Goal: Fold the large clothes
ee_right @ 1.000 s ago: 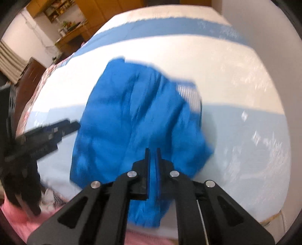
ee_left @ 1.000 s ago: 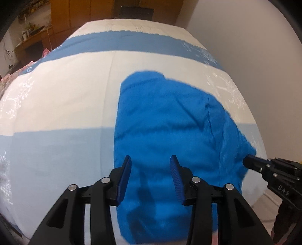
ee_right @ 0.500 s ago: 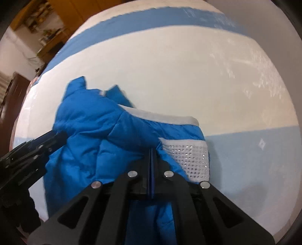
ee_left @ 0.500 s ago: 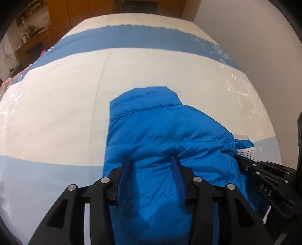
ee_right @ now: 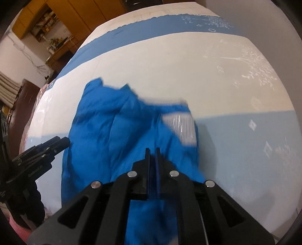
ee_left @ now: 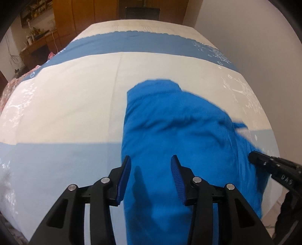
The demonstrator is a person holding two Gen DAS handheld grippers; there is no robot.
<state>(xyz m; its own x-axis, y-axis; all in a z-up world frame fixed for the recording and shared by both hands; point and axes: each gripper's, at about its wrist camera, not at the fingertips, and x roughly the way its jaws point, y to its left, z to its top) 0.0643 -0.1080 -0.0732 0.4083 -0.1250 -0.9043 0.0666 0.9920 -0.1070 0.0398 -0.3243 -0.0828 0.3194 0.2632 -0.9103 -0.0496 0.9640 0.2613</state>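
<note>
A bright blue padded jacket (ee_left: 175,135) lies bunched on the striped bed sheet (ee_left: 75,105), with a patch of white mesh lining (ee_right: 179,126) turned up on its right side. My left gripper (ee_left: 151,157) hangs open over the jacket's near left part, with nothing pinched; in the right wrist view its tip (ee_right: 63,141) sits beside the jacket's left edge. My right gripper (ee_right: 152,149) is almost closed, its jaws opening by a sliver with blue fabric in the narrow gap. In the left wrist view its tip (ee_left: 253,156) meets the jacket's right edge.
The bed fills both views, and a plain wall (ee_left: 254,28) runs along its right side. Wooden cupboards (ee_left: 85,15) and a cluttered desk (ee_left: 35,45) stand beyond the far left corner. Pink patterned cloth (ee_left: 7,90) lies off the left edge. A dark-gloved hand (ee_right: 24,197) holds the left gripper.
Half a second ago both grippers were low and close over the jacket, the right one fully shut. They have since drawn back, and the jacket has shifted with the right gripper.
</note>
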